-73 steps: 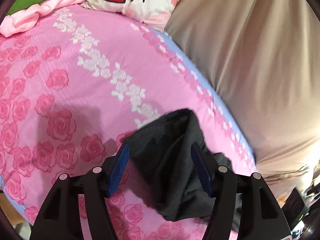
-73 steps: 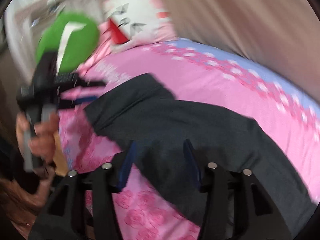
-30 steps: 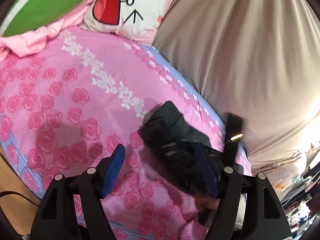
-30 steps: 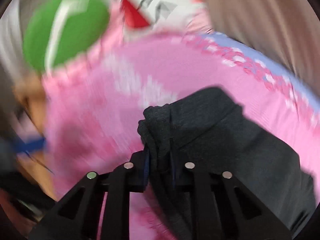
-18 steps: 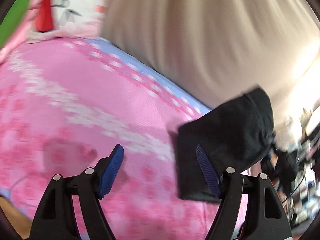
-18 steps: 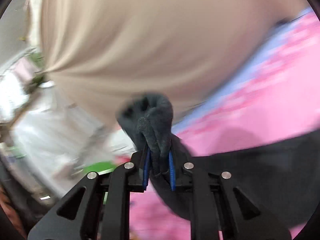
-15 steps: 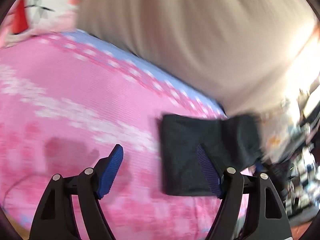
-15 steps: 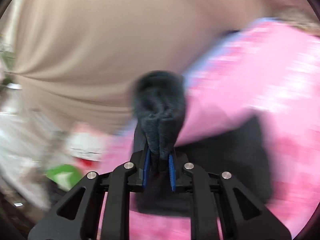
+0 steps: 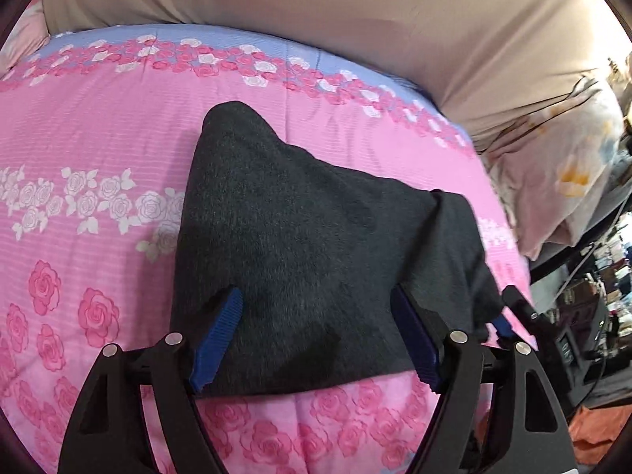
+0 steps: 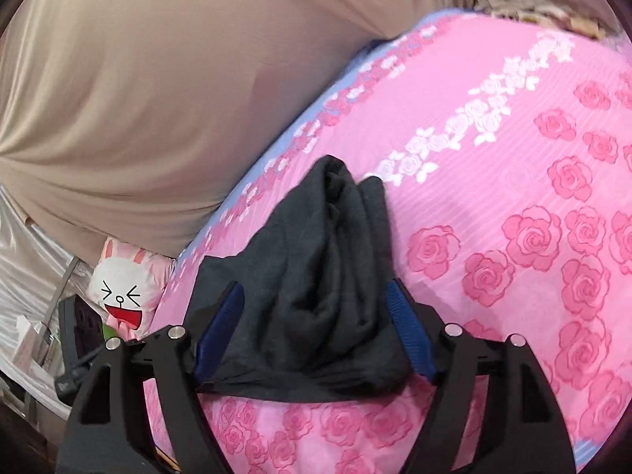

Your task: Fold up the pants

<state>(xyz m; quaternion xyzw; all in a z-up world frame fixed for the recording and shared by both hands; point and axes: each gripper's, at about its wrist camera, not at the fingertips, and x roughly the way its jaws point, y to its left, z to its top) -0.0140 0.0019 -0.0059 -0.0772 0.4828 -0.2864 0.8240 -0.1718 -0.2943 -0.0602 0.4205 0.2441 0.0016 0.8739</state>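
Left gripper [image 9: 316,339]: jaws are standing wide apart in the left wrist view; the blue pads [image 9: 216,341] are flanking the cloth without pressing on it, so nothing is being gripped.
Pants, left wrist view [image 9: 300,245]: the dark grey garment is lying in a folded, roughly square stack on the pink rose-print bedspread [image 9: 98,150], near the bed's right edge. One top corner is peaking upward; a lower layer is showing past the right edge of the upper one.
Other tool, left wrist view: the right gripper's tip [image 9: 513,312] is appearing at the stack's right side.
Right gripper [image 10: 316,331]: jaws have just been opening; the bunched end of the cloth is sitting between the pads, which are no longer clamping it.
Pants, right wrist view [image 10: 316,276]: the released end is resting in loose vertical ridges on top of the stack, not yet flat. A cartoon rabbit pillow [image 10: 122,288] is lying beyond the bed's left side; a beige curtain [image 10: 158,79] is hanging behind.
Handling, judged: the fabric is looking soft, limp and light, with a matte knit surface that is unlikely to slip. It is not fragile, but layers are shifting easily.
Grasp point, judged: take hold at a folded edge or corner, pinching all layers together; the bunched ridge is wanting smoothing first.
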